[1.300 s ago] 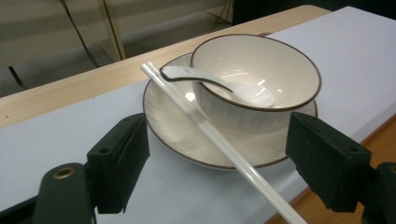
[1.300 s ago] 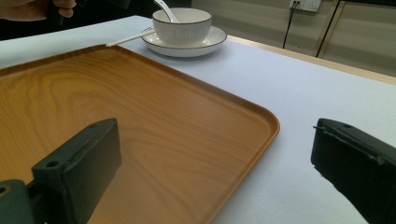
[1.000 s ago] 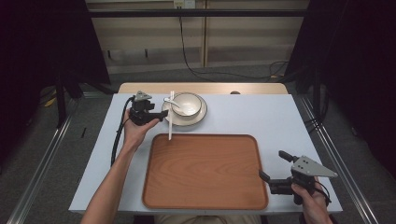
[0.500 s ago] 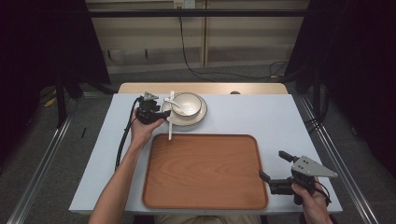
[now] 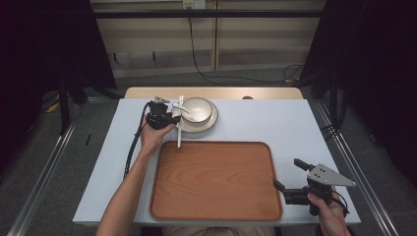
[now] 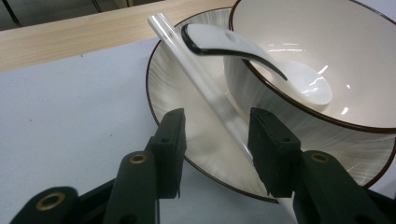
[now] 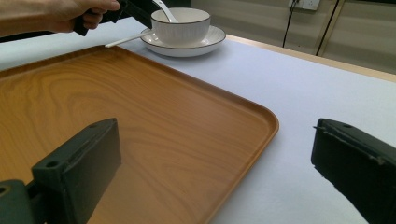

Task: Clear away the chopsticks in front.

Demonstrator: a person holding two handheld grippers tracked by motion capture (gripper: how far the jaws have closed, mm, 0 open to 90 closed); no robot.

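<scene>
Table point(image 5: 295, 128): a pale top is seen, with bare room right of the plate and along the left edge; a wooden strip runs along the far edge.
Tray point(image 5: 216, 182): a wooden tray is laid at the near middle; its far left corner is near the stick's near end, and its right rim is just beside the right tool.
Plate point(image 5: 212, 120): set at the far edge of the table, with a bowl point(image 5: 197, 109) on it.
Spoon point(image 6: 261, 56): a white spoon is leaned in the bowl, its handle stuck out over the rim towards the left tool.
Stick point(image 6: 205, 79): a long white stick is laid across the plate's left rim, one end on the plate, the other out over the table towards the tray.
Left tool point(image 6: 217, 140): the jaws have just been closing; they are held half apart astride the stick at the plate's rim, and the right jaw is touching or almost touching it, so no clamp is seen.
Right tool point(image 5: 291, 176): held at the tray's right rim over bare table, jaws wide apart, nothing between them.
</scene>
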